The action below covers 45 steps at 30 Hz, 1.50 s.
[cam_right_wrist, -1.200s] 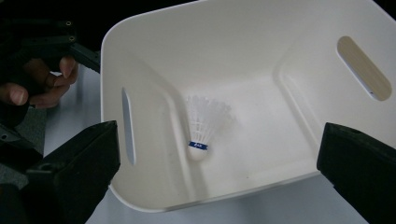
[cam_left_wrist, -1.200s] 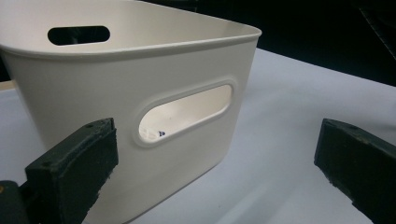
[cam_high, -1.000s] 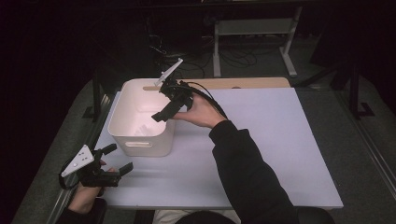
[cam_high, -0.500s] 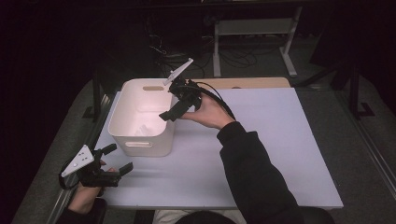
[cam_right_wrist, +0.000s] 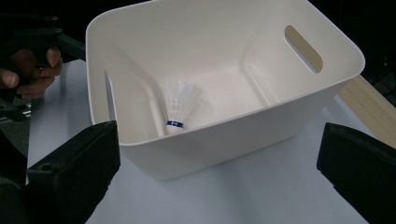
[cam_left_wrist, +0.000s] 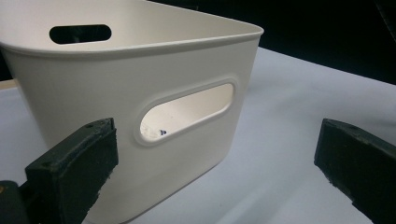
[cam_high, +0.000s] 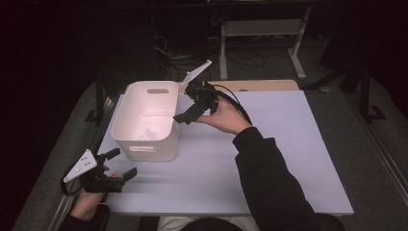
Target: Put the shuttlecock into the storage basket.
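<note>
White shuttlecock [cam_right_wrist: 180, 106] lies inside the bin [cam_right_wrist: 299, 109] ahead of our right gripper [cam_high: 188, 113]; drop done, both jaws open and empty, left gripper [cam_high: 118, 163] idle nearby.

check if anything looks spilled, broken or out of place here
Nothing stands out. The white bin sits upright on the table, with one shuttlecock lying inside it. Both tools, left and right, are open and hold nothing.

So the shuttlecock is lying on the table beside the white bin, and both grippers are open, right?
Not quite. The shuttlecock lies inside the white bin, on its floor, as the right gripper view shows. The left gripper and right gripper are indeed open.
</note>
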Each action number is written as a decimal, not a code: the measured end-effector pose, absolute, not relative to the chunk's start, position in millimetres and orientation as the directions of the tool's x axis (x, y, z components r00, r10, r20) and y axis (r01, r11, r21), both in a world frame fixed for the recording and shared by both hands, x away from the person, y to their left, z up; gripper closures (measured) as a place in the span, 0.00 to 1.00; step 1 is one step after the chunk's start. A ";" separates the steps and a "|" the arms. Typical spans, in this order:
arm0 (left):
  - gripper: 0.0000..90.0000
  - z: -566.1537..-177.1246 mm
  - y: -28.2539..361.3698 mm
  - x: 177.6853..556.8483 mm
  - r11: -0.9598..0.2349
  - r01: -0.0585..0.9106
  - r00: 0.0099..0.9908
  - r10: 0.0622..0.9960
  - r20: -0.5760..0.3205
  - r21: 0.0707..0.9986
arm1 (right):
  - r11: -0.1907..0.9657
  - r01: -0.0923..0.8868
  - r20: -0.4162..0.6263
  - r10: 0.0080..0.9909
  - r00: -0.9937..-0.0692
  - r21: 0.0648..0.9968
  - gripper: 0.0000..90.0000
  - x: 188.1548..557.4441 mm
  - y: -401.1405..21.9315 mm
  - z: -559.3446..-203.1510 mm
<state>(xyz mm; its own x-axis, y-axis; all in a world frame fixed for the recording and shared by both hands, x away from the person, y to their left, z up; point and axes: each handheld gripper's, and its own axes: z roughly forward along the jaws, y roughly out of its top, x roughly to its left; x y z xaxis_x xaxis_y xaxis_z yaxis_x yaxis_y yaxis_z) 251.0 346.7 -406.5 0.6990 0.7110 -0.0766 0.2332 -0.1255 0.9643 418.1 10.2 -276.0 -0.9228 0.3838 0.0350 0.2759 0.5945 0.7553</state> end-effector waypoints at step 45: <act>0.00 -406.9 346.4 250.6 -0.127 0.239 0.693 0.716 -0.078 0.963 | 0.530 0.337 0.067 0.464 -0.884 0.778 0.00 403.2 -64.8 -307.6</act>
<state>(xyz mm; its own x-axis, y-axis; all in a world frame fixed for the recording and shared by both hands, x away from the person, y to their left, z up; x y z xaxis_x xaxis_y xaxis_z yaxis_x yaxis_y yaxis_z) 250.6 346.4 -406.9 0.6934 0.7163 -0.0782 0.2393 -0.1265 0.9627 403.2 -64.8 -307.6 -0.8836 0.4636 0.0666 0.3366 0.5298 0.7785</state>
